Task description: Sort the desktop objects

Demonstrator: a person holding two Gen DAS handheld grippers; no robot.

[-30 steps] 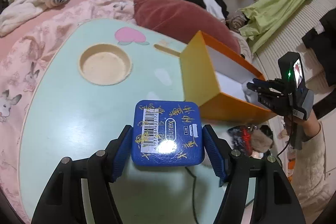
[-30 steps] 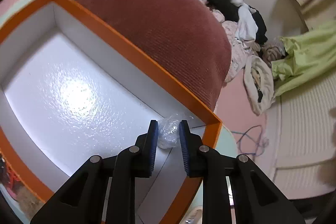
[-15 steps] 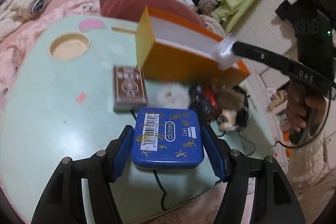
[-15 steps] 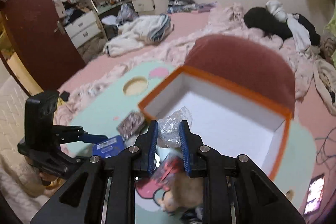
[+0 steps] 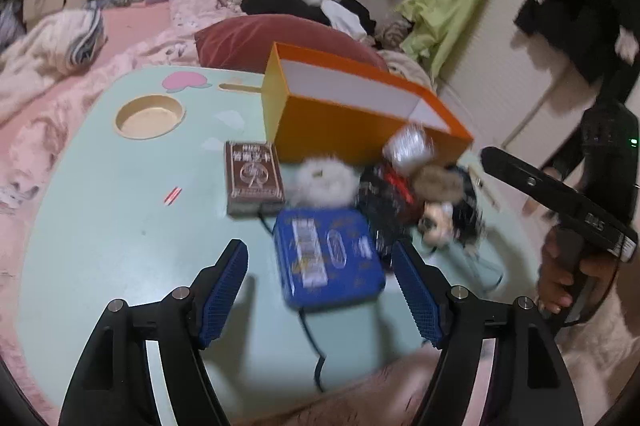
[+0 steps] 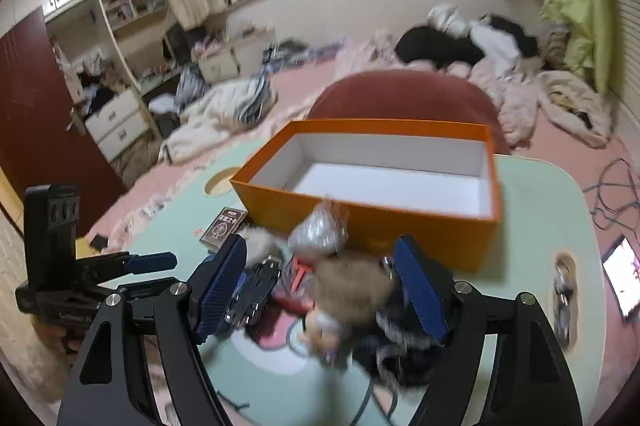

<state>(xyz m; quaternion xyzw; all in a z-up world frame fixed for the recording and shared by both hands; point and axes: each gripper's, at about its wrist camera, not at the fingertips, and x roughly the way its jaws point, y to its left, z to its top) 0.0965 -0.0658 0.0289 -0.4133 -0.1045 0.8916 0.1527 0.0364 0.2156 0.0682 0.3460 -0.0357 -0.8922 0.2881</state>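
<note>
My left gripper [image 5: 320,290] is open; the blue tin [image 5: 328,262] lies loose on the mint table [image 5: 100,226] between its fingers. My right gripper [image 6: 320,290] is open above a heap of small items. A crumpled clear plastic wrap [image 6: 320,230] sits loose on that heap, in front of the empty orange box [image 6: 372,186]. The wrap [image 5: 408,146] and box [image 5: 344,122] also show in the left wrist view. A brown card box [image 5: 252,176], a white fluffy ball [image 5: 324,182] and a doll [image 5: 436,202] lie by the orange box.
A round recess [image 5: 150,116] is set in the table at the far left. A dark red cushion [image 5: 280,34] and bedding lie behind the table. A black cable [image 5: 312,338] runs under the blue tin. A phone [image 6: 622,278] lies at the right edge.
Both grippers opened. The left let go of the blue tin, which now lies on the table. The right released the plastic wrap, which dropped onto the heap, and pulled back from the box.
</note>
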